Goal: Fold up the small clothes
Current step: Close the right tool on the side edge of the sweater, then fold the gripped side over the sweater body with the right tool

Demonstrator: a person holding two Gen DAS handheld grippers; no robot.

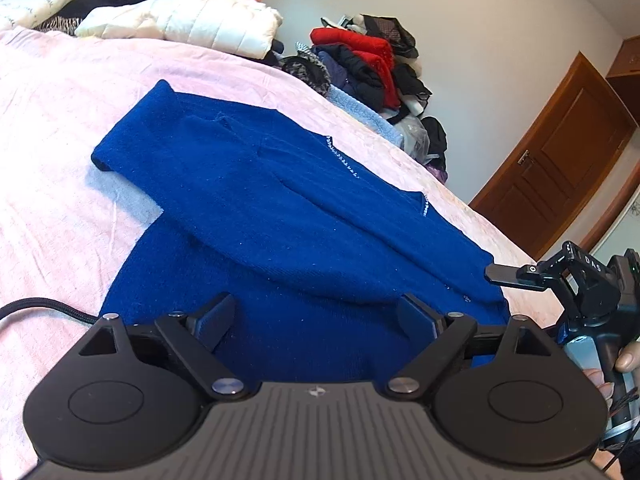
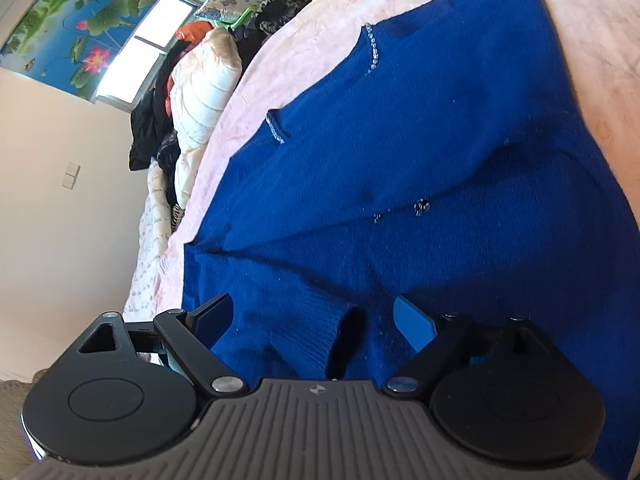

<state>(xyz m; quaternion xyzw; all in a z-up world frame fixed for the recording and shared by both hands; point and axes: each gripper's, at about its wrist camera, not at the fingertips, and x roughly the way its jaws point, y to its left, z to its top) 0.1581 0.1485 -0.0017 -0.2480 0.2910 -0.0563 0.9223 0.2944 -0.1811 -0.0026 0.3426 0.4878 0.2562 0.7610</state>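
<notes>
a blue knitted sweater (image 1: 280, 216) lies spread on a pink bedsheet (image 1: 52, 128), with one sleeve folded across its body and a line of small sparkling beads along the neckline. the left gripper (image 1: 316, 322) hovers low over the near edge of the sweater, its two fingers spread wide apart with only blue fabric showing between them; nothing is pinched. in the right wrist view, the right gripper (image 2: 312, 320) is also spread wide, and a ribbed sleeve cuff (image 2: 336, 332) lies between its fingers without being clamped. from the left wrist view the right gripper (image 1: 500, 274) appears at the far right, its fingertips at the sweater's edge (whether they touch the fabric cannot be told). beyond the sweater, a white quilted jacket (image 1: 192, 20) sits in a heap at the head of the bed, and a pile of red and dark clothes (image 1: 368, 64) rests past the bed's far side, near a brown wooden door (image 1: 560, 160)
</notes>
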